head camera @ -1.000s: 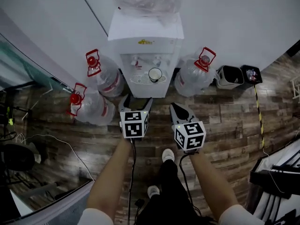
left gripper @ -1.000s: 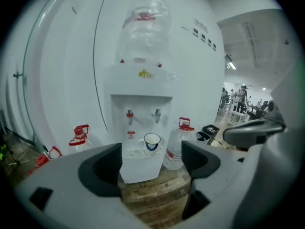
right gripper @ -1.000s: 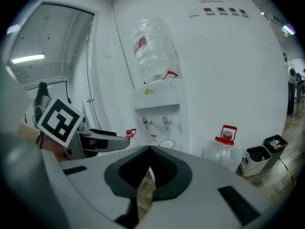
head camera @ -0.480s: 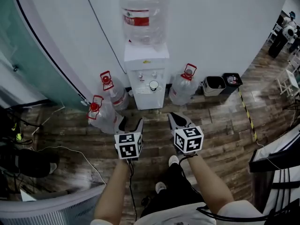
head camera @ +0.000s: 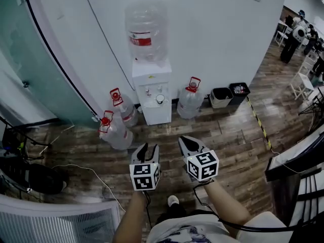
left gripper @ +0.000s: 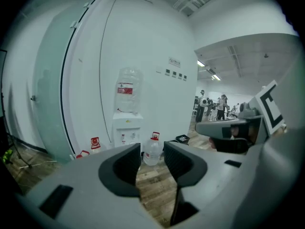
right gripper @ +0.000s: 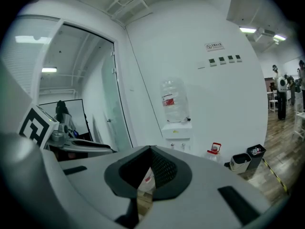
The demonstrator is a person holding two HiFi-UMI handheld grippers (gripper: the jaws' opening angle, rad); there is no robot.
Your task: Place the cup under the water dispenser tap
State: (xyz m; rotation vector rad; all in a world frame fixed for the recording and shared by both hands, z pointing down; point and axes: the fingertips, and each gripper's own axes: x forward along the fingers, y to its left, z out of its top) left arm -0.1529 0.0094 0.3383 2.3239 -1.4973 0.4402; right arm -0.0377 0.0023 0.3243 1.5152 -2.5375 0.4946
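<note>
A white water dispenser with a big clear bottle on top stands against the wall. A small white cup sits in its recess under the taps. Both grippers hang well back from it over the wooden floor, pointing toward it. My left gripper is open and its jaws are closing, with nothing between them; in the left gripper view a gap shows floor and a bottle beyond. My right gripper is shut on nothing, its tips meeting in the right gripper view.
Two full water bottles with red caps lie left of the dispenser, and one stands to its right. Two small bins sit further right, with yellow-black floor tape nearby. A glass partition runs along the left. People stand at the far right.
Both grippers have drawn back and up from the dispenser, which now looks smaller and farther. The cup stays under the taps. The left jaws have narrowed.
</note>
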